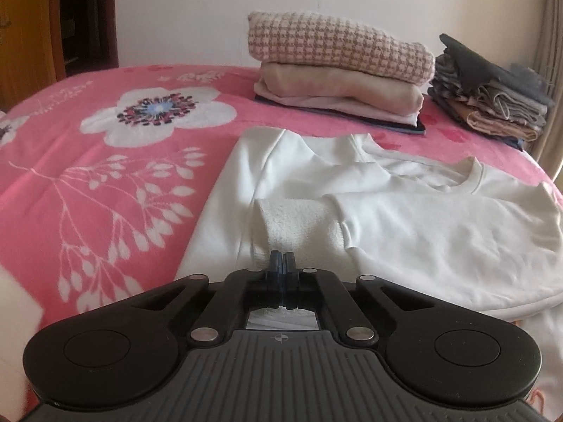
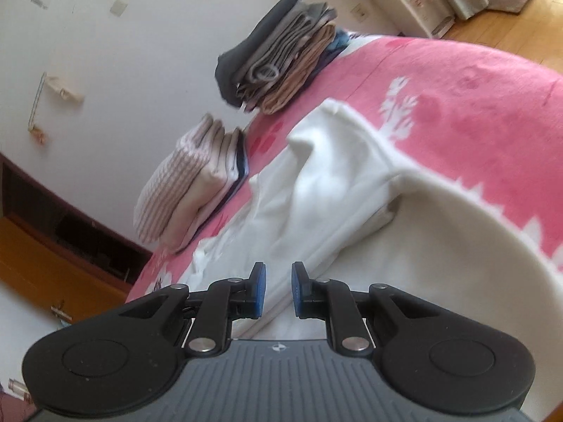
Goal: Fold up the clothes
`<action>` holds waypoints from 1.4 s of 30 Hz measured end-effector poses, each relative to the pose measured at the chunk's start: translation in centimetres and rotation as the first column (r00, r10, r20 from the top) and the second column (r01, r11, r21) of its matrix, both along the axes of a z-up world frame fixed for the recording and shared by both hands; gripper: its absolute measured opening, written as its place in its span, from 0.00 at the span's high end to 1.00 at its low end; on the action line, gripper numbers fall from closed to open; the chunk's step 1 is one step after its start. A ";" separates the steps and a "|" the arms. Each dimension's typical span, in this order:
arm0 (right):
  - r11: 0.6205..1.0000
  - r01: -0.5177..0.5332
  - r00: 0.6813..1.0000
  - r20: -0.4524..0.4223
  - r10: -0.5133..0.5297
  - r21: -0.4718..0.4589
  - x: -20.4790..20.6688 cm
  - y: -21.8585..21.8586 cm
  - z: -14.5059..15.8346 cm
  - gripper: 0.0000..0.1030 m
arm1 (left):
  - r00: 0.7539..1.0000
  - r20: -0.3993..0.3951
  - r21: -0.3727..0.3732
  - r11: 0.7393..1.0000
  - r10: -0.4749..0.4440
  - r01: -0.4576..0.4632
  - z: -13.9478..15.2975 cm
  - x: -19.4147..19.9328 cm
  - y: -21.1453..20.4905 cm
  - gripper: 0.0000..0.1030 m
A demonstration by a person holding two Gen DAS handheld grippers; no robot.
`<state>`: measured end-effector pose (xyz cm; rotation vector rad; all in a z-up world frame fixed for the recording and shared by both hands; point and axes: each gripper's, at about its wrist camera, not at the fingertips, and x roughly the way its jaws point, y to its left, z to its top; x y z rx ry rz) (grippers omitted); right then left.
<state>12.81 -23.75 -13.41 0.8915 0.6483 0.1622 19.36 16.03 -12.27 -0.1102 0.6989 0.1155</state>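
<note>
Right gripper [image 2: 278, 288] — jaws apart — above white sweatshirt [image 2: 327, 183]

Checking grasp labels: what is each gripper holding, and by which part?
Left gripper is shut on the white sweatshirt, pinching the ribbed cuff of the sleeve folded across it. Right gripper is open above the sweatshirt, holding nothing.

The white sweatshirt [image 1: 404, 218] runs off the right and bottom edges of the left wrist view, its near hem hidden behind the left gripper [image 1: 282, 263] — and in the right wrist view its near part blurs to a pale smear, cut off at right.
</note>
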 end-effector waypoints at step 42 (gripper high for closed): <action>0.974 0.031 0.997 -0.082 -0.012 0.226 0.6 -1.4 -4.4 0.77 | 0.987 0.159 -0.003 1.000 -0.027 0.028 4.9 3.4 1.8 1.00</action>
